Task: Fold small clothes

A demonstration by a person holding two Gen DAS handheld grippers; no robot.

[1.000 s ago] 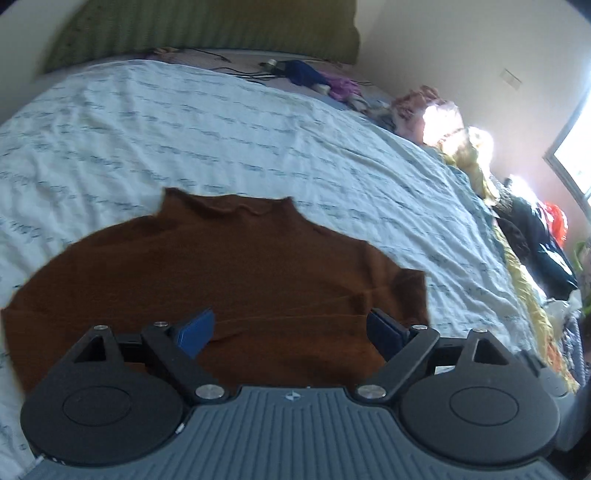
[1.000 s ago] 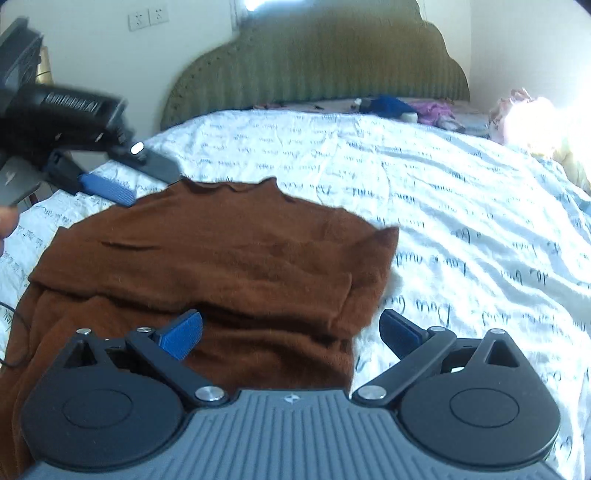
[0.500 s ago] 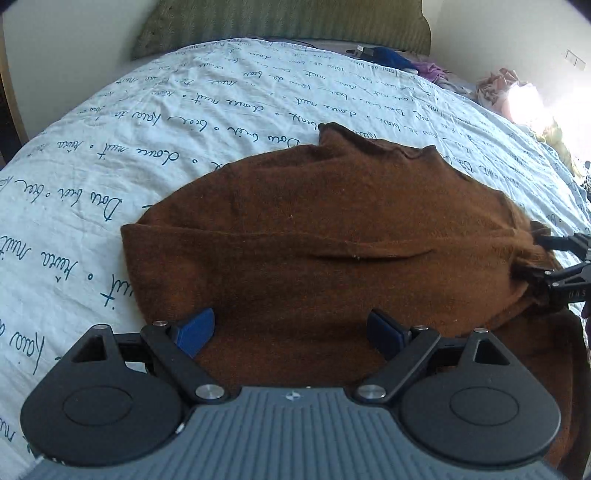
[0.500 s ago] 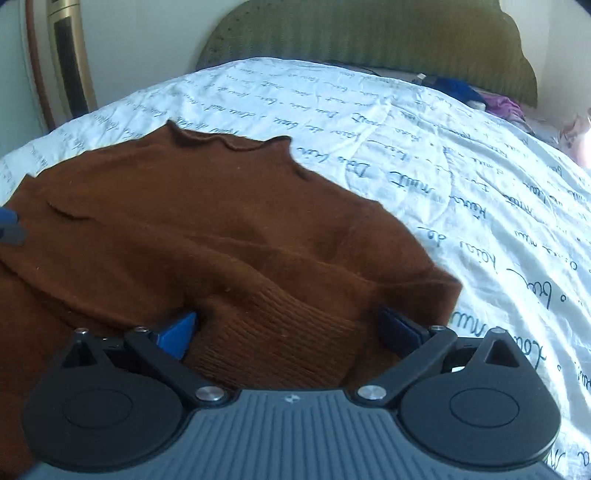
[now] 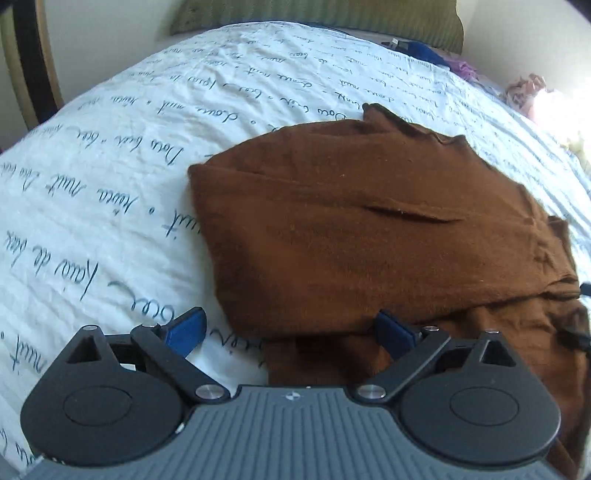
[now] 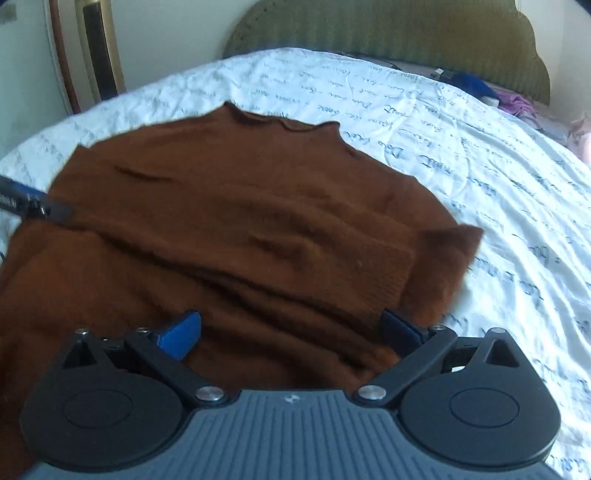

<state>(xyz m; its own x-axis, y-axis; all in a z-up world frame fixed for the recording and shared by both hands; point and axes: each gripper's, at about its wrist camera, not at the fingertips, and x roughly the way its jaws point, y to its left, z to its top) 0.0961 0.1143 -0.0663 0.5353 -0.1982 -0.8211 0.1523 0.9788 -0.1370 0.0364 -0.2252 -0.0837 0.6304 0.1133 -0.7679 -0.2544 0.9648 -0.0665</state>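
Note:
A brown knit sweater (image 5: 369,229) lies on the white bedsheet with blue script (image 5: 110,192), its sleeves folded in across the body. My left gripper (image 5: 291,328) is open and empty, low over the sweater's left edge where cloth meets sheet. The sweater also shows in the right wrist view (image 6: 240,221), collar toward the headboard. My right gripper (image 6: 291,328) is open and empty just above the sweater's lower right part. The left gripper's tip (image 6: 33,203) shows at the sweater's left edge.
A green headboard (image 6: 388,33) stands at the far end of the bed. Blue and purple clothes (image 6: 491,92) lie near it at the right. A wooden frame (image 6: 88,55) stands at the left beside the bed.
Both grippers have dropped closer to the sweater and stayed open. The left view has swung left, so the sweater's left edge and bare sheet now lie between its fingers.

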